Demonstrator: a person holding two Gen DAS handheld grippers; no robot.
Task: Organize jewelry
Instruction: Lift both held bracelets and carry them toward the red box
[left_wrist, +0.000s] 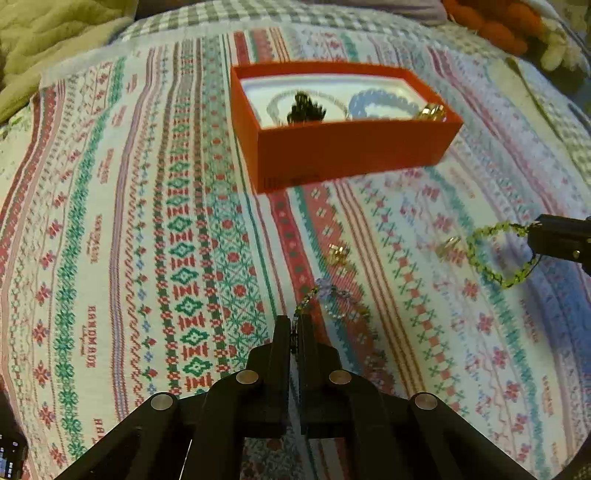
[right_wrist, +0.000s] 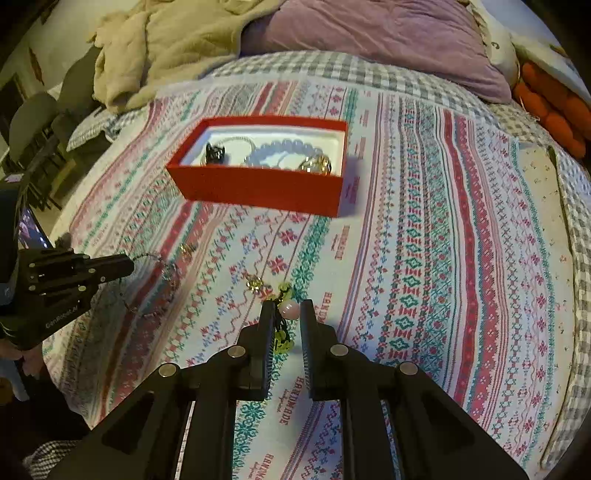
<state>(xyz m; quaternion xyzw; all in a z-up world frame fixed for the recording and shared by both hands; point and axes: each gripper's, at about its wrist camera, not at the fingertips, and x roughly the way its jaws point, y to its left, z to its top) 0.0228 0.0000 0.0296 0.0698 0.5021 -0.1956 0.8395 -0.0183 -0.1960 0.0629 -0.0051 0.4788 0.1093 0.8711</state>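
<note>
We work over a patterned bedspread (right_wrist: 424, 258) striped in red, green and pink. On it sits a red box (right_wrist: 258, 188), open-topped with a white lining, holding a pale blue bead bracelet (right_wrist: 284, 149), a black piece (right_wrist: 215, 152) and a gold piece (right_wrist: 316, 163).

Both our grippers angle steeply down at the cloth, near the box's front. Our left gripper (left_wrist: 294, 325) is clenched on a thin beaded chain (left_wrist: 332, 295) with purplish beads, which trails onto the bedspread. Our right gripper (right_wrist: 286, 314) grasps a yellow-green bead bracelet (left_wrist: 495, 254), which hangs in a loop from its tips; a gap shows between the fingers, with a pink bead (right_wrist: 289, 308) between them. Small gold earrings (left_wrist: 338, 253) lie on the cloth between the two grippers.
</note>
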